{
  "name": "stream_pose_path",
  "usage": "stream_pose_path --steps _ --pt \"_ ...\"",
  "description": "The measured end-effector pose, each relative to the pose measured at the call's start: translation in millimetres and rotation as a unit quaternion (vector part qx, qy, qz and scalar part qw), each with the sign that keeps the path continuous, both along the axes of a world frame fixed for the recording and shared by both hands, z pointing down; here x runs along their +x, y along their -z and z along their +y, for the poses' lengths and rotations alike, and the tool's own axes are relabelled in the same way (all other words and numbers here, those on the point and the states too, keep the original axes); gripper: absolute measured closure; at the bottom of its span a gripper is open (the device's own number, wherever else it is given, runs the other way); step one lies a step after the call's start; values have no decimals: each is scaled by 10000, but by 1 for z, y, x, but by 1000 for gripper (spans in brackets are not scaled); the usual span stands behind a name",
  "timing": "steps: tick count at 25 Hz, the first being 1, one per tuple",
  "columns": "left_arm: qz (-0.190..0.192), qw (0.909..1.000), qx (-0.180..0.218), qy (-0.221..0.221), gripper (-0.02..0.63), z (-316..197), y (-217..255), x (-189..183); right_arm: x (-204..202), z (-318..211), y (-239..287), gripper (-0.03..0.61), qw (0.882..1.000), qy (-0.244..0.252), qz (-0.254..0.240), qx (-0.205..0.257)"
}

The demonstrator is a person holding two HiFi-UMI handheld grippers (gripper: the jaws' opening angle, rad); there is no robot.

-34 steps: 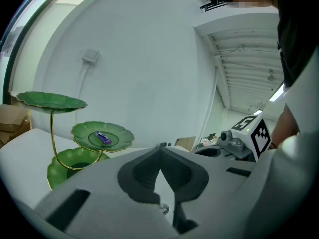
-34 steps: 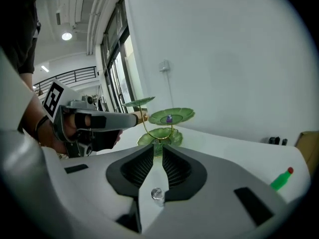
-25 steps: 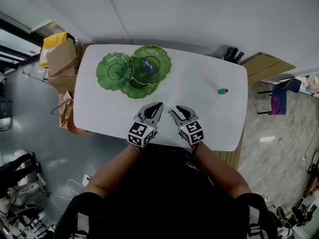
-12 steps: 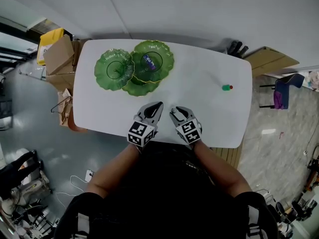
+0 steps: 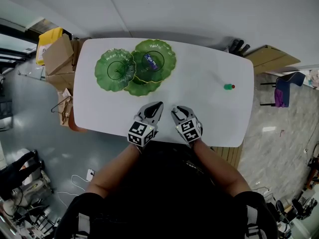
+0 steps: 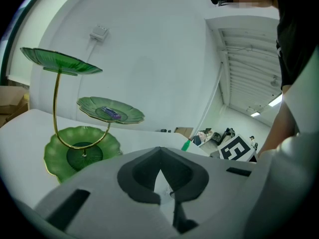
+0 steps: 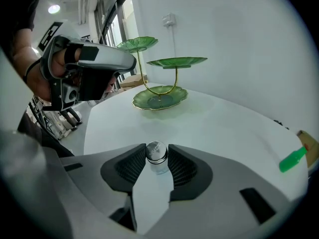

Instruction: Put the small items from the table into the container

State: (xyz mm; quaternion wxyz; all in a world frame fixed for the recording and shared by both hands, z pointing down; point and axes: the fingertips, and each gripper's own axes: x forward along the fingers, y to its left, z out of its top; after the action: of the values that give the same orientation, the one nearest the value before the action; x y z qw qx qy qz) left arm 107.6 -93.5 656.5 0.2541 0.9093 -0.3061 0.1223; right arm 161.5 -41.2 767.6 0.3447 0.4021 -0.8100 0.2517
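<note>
A small clear bottle with a silver cap [image 7: 156, 154] stands on the white table [image 5: 199, 108] between the jaws of my right gripper [image 7: 156, 151]. The jaws are open and flank the cap closely. That gripper [image 5: 175, 110] is near the table's front edge. Just to its left, my left gripper [image 5: 159, 104] is shut with nothing in it [image 6: 159, 151]. The green leaf-shaped tiered stand [image 5: 115, 69] stands at the far left, with a purple item [image 5: 149, 59] on one plate. A small green item with a red cap [image 5: 229, 87] lies at the right.
Cardboard boxes [image 5: 57, 54] sit on the floor past the table's left end. A flat box [image 5: 271, 59] and a blue chair [image 5: 284, 91] are beyond its right end. From the left gripper view the stand [image 6: 82, 151] is close ahead on the left.
My right gripper has sunk a little toward the table around the small bottle, and its jaws look wider. The left gripper has hardly moved.
</note>
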Motion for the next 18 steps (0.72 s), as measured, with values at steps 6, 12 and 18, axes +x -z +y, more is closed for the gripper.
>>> stream_pose_path --steps 6,12,18 --pt "19 10000 79 42 606 1 6 -2 0 1 10 436 9999 -46 -30 85" --pt "70 9994 253 237 606 3 20 -4 6 2 37 436 9990 -188 -178 352" --pt "97 9975 579 390 606 9 45 3 20 2 78 436 9962 -267 -369 743"
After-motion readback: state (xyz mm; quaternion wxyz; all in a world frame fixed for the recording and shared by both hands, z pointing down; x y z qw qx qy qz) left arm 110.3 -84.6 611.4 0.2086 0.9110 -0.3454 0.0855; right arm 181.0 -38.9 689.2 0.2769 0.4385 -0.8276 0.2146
